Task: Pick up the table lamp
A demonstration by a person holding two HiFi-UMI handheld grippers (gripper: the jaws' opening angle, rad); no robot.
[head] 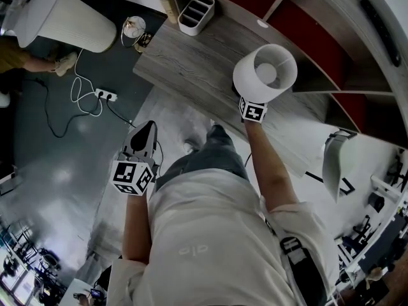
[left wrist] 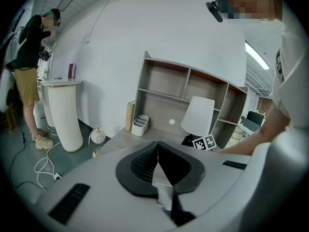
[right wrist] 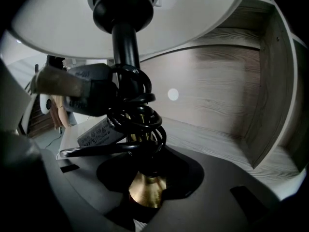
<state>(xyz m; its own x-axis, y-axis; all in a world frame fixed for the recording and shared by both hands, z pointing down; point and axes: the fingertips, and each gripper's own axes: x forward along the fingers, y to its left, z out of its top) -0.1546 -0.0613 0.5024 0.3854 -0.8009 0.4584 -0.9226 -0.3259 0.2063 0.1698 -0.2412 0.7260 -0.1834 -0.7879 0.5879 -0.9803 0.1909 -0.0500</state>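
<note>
A: Any readable text in those frames?
B: Barely. The back of the shirt [head: 217, 228] carried a small logo that looked like "alo". The adapter label [right wrist: 99, 132] beside the table lamp [right wrist: 124, 47] stem had print too fine to read.
A: Marker cubes?
B: Left marker cube [head: 132, 177] and right marker cube [head: 252, 111] showed only square code patterns, no letters or digits.

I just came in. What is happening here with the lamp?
A person holds a tool in each hand. The right tool is at the table lamp over the desk. Its jaws seem closed on the brass part of the stem, below the wound cord. Whether the lamp is lifted yet is unclear. The left tool hangs aside, shut and empty.
</note>
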